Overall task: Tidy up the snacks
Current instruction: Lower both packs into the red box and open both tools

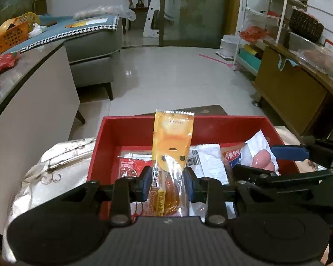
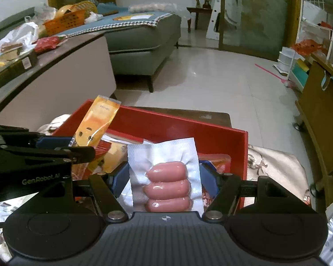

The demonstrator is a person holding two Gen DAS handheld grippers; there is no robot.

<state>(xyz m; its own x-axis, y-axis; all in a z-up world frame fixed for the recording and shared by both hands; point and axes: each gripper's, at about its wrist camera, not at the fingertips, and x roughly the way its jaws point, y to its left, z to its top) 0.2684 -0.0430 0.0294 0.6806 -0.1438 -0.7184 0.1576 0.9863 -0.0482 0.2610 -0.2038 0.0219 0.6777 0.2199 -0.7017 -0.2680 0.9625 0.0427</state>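
My left gripper [image 1: 167, 182] is shut on a long yellow snack packet [image 1: 173, 141] that stands upright over the red box [image 1: 142, 128]. In the right wrist view, my right gripper [image 2: 164, 177] is shut on a clear vacuum pack of pink sausages [image 2: 166, 186], also above the red box [image 2: 177, 122]. The yellow packet [image 2: 95, 119] and the left gripper's fingers [image 2: 53, 143] show at the left of that view. The sausage pack [image 1: 263, 155] shows at the right of the left wrist view. Several wrapped snacks lie inside the box.
The box rests on a pale embroidered cloth [image 1: 55, 168]. A low table [image 2: 62, 51] with an orange basket [image 2: 65, 21] and bags stands to the left, a grey sofa [image 2: 144, 42] behind it. A wooden cabinet [image 1: 295, 88] and a wire rack [image 1: 264, 17] line the right wall.
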